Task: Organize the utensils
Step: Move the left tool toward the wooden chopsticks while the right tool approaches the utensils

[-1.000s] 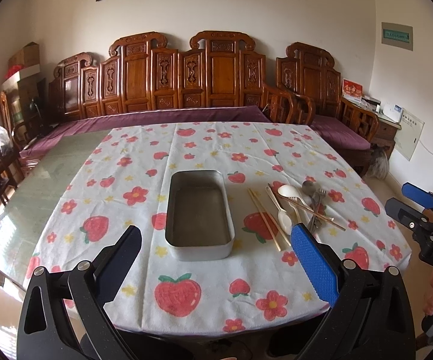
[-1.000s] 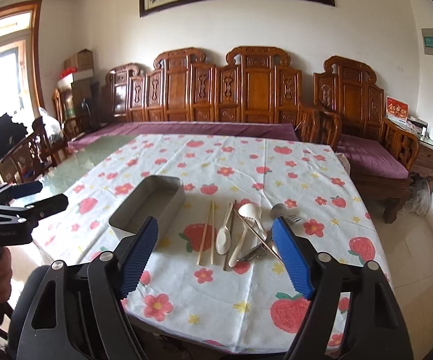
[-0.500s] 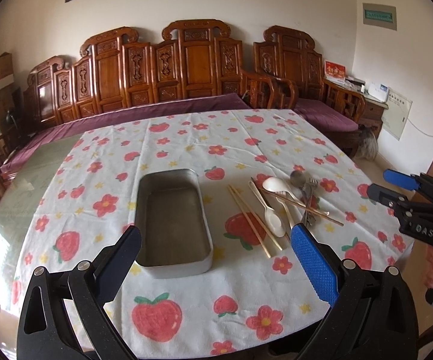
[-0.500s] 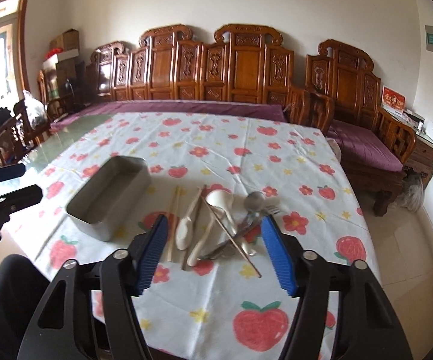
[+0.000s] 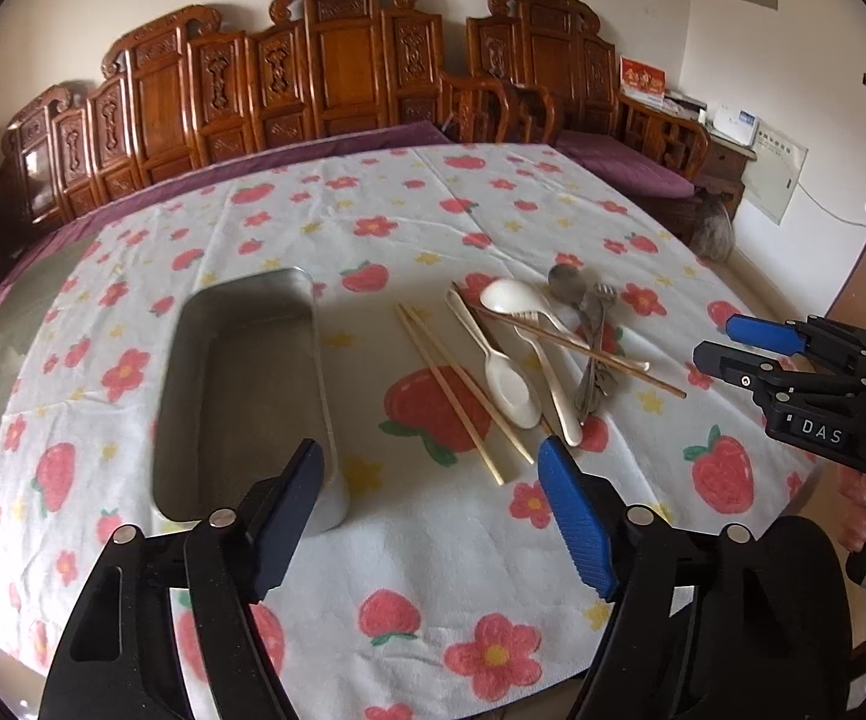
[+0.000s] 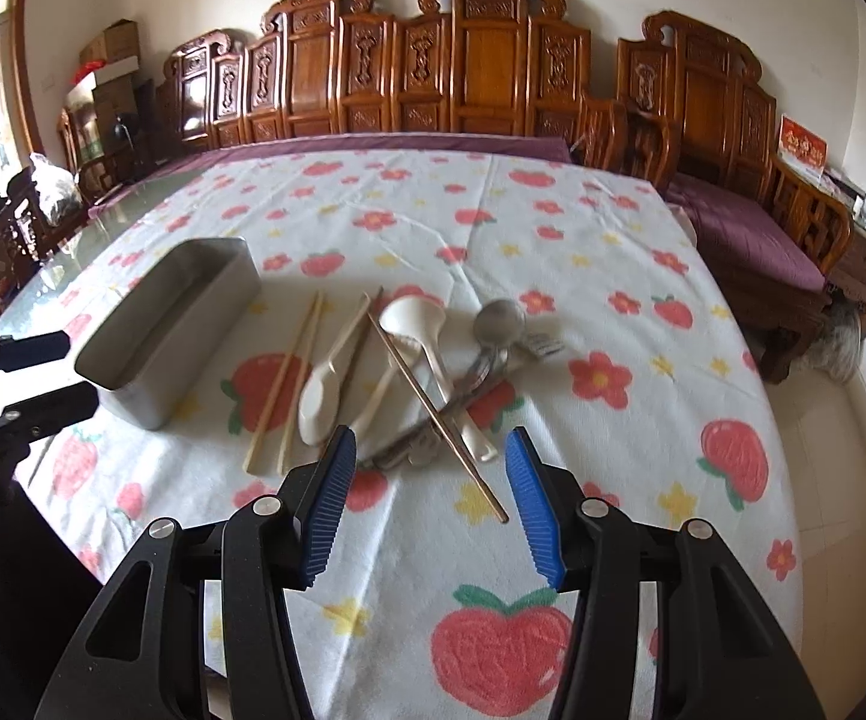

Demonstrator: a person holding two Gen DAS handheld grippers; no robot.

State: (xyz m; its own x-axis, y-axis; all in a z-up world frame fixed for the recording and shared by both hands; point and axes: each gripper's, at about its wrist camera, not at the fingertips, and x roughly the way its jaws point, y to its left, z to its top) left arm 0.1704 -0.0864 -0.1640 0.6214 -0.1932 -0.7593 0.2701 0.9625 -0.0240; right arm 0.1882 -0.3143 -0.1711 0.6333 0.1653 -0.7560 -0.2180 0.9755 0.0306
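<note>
Both grippers have come down and forward toward the table since the earlier frames, so tray and utensils now fill far more of each view. Item, left of centre in the left wrist view: metal tray (image 5: pixel 240 396), empty, lying lengthwise on the strawberry tablecloth (image 5: pixel 433 570), presumably the receptacle for the sorting. Item, lower centre: left gripper (image 5: pixel 433 516), jaws closing with nothing between them, its left finger in front of the tray's near right corner (probably there to steady or shift the tray, though contact cannot be told). Item, centre: pale chopsticks (image 5: pixel 451 390), a parallel pair just right of the tray. Item, centre right: white spoons (image 5: pixel 508 360), lying side by side, handles overlapping. Item, crossing them: brown chopstick (image 6: pixel 439 414), slanted over the heap, its near tip between the right gripper's fingers in the picture. Item, right: metal spoon and fork (image 6: pixel 493 342), tangled beneath. Item, lower centre of the right wrist view: right gripper (image 6: pixel 426 492), jaws closing, grasping nothing yet, seemingly lined up on that top chopstick since it must go first.
</note>
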